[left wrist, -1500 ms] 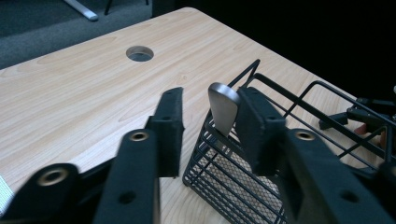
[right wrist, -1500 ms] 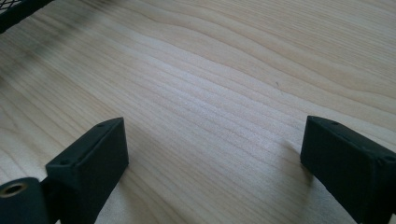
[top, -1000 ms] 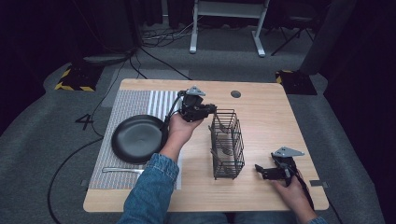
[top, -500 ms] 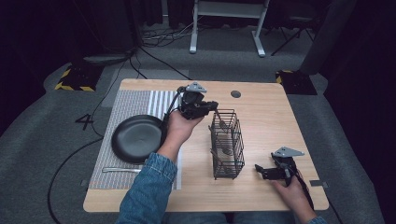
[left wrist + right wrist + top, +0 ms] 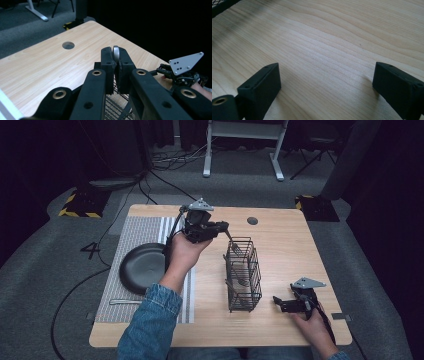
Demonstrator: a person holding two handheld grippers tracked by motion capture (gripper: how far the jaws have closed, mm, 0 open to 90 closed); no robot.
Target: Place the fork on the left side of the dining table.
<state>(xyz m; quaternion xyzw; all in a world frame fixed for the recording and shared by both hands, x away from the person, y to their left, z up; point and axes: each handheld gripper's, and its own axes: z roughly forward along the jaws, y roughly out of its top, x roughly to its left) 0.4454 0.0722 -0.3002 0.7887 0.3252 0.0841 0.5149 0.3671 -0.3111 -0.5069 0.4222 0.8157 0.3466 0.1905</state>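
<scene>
Now my left gripper [image 5: 222,227] is clenched on the handle of a metal utensil [image 5: 233,243], and in the left gripper view I see the rounded silver end of that handle [image 5: 115,51] pinched between the two black pads. Compared with a second ago, the left hand [image 5: 182,251] sits higher over the table [image 5: 280,225]: the gripper has lifted away from the far end of the black wire caddy [image 5: 243,274], and the utensil has come up with it, so its shaft now slants down from the jaws to the caddy's far rim, with the working end at the top of the basket; which kind of utensil it is I cannot tell. The jaws had closed the last little bit early in that second and are now fully tight on the handle. Another utensil [image 5: 239,282] lies inside the caddy, lower down, where it was before. My right gripper [image 5: 278,302] has not moved: it rests at the near right of the table, just beside the caddy's near end, and the right gripper view shows its jaws spread wide with bare wood [image 5: 329,47] between them. The black frying pan [image 5: 142,268] sits unchanged on the striped placemat [image 5: 145,227] to the left, and a piece of cutlery [image 5: 125,302] lies on the mat's near edge as before.
</scene>
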